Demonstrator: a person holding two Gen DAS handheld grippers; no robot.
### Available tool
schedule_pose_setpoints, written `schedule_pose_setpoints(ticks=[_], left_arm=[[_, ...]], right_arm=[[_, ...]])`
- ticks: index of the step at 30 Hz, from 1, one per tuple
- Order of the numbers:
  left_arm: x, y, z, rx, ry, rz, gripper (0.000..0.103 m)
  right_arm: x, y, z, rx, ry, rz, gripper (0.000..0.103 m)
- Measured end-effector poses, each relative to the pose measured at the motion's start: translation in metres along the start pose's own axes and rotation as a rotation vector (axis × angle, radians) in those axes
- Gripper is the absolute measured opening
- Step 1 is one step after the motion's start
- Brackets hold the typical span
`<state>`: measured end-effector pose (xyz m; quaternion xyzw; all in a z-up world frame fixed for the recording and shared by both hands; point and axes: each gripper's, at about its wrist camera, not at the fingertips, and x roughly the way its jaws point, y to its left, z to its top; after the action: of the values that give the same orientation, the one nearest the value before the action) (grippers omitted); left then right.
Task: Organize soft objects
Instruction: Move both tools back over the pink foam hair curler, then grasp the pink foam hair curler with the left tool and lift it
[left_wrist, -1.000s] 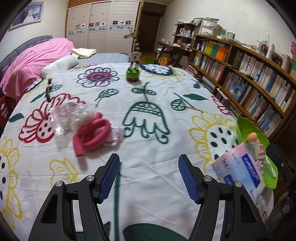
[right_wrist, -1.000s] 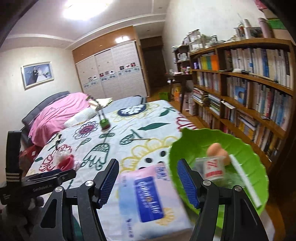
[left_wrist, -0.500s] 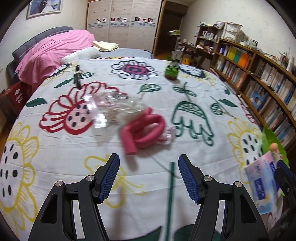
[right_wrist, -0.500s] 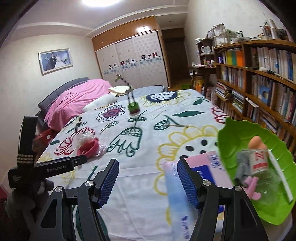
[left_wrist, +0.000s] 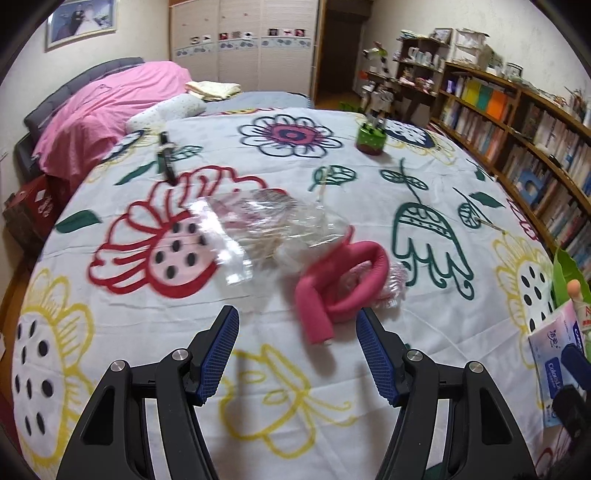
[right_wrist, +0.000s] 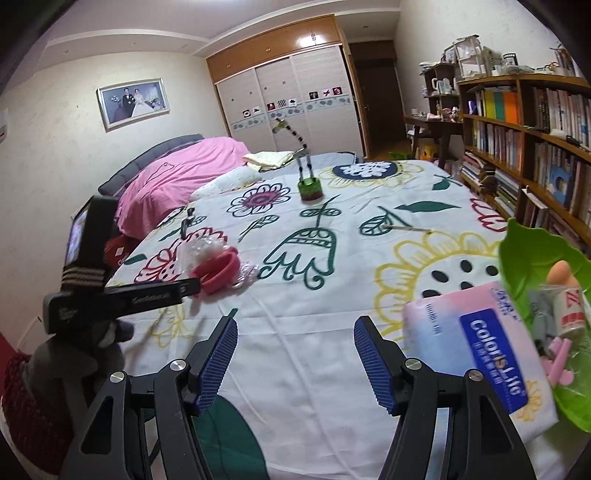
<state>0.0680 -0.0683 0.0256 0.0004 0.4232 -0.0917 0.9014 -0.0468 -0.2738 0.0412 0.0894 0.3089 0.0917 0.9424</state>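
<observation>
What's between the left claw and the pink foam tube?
Nothing but bare flowered sheet. The left wrist view shows the open left claw just short of the pink tube, its near end almost between the fingers.

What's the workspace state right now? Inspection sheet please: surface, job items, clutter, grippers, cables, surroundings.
Surface: floral bedsheet spread flat.
Job's things: pink foam roller bent in a loop, lying against a crumpled clear plastic bag; tissue pack beside the green leaf tray, which holds small items.
Clutter: green clip stand; dark pen-like object.
Grippers: left gripper open, just short of the roller; right gripper open, empty.
Cables: nothing seen.
Surroundings: bookshelves, wardrobe, pink bedding.
</observation>
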Motion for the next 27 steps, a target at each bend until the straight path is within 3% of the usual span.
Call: schedule_pose_setpoints(ticks=[10, 14, 21, 27], left_arm=[[0.021, -0.017, 0.01, 0.068, 0.006, -0.017, 0.065], [0.029, -0.018, 0.012, 0.073, 0.018, -0.056, 0.047], [0.021, -0.018, 0.006, 0.081, 0.012, -0.084, 0.031], [0.002, -0.017, -0.006, 0.085, 0.007, -0.102, 0.027]], right_arm=[[0.009, 0.005, -0.003, 0.01, 0.039, 0.021, 0.069], [0.013, 0.007, -0.005, 0.012, 0.05, 0.025, 0.069], [0.016, 0.009, -0.006, 0.02, 0.067, 0.022, 0.069], [0.016, 0.011, -0.003, 0.016, 0.072, 0.014, 0.069]])
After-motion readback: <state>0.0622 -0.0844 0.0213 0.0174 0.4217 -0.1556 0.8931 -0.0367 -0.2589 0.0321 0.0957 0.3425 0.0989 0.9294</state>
